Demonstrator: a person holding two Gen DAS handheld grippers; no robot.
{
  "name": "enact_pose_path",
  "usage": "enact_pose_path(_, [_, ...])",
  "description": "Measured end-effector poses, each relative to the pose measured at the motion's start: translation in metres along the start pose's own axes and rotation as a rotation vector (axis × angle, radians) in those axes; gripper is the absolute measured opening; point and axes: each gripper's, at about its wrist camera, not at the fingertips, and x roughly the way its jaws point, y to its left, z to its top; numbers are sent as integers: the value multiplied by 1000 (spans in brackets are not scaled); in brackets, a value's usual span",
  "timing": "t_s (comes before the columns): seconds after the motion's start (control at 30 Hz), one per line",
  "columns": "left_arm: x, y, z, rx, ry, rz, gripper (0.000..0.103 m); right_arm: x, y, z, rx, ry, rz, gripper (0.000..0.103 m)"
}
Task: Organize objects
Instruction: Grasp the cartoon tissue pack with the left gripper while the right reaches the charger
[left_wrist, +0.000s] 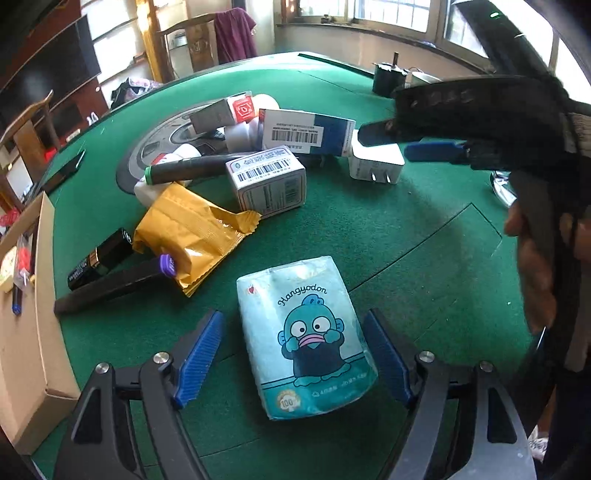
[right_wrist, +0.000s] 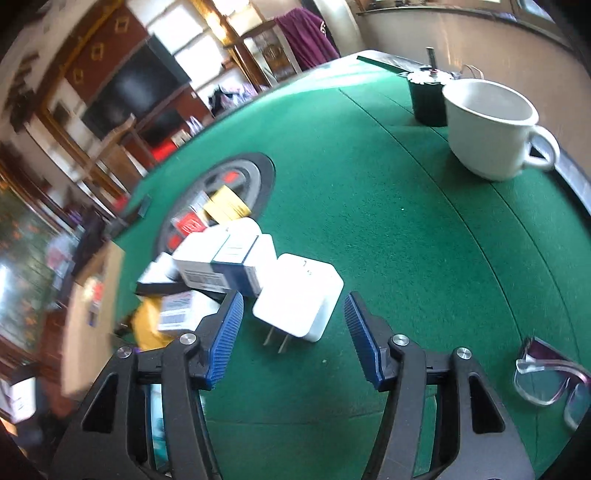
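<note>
Green felt table (left_wrist: 369, 229) in a bright room. Beyond it, a wooden chair (left_wrist: 192, 40) draped with a maroon cloth (left_wrist: 234, 33), a dark television (right_wrist: 136, 88) among wooden shelves, daylit windows (left_wrist: 391, 13) behind.

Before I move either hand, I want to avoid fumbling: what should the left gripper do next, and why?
Probably lower the left gripper a little and close on the tissue pack. Its jaws are open, the pack lies flat on the green table between the fingers, apart from the pile.
</note>
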Motion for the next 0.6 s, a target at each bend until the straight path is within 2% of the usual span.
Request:
enact_pose_path(0.13, [-1,4,2,-13,-25,3,65,17,5,3,-4,28,-73,57])
enact_pose_path(0.2, [1,5,6,-15,-27,2,65,23,8,4,-12,29,-94,57])
enact_pose_path(0.33, [0,4,4,-11,-34,3,66,33,27,4,-106,29,-226,58])
enact_pose_path(0.37, [0,5,4,-10,-36,2,66,33,29,2,-122,23,-237,58])
enact_pose_path(0.4, [0,5,4,-9,-39,0,65,32,28,1,-137,15,-238,57])
enact_pose_path(0.47, [-2,6,3,-4,-62,-4,49,27,23,-2,-145,0,-226,51])
enact_pose_path(0.5, [-2,7,3,-5,-66,-7,49,24,20,-3,-147,-5,-220,47])
enact_pose_path(0.6, [-4,9,2,-16,-77,-25,43,9,4,-8,-116,-45,-186,45])
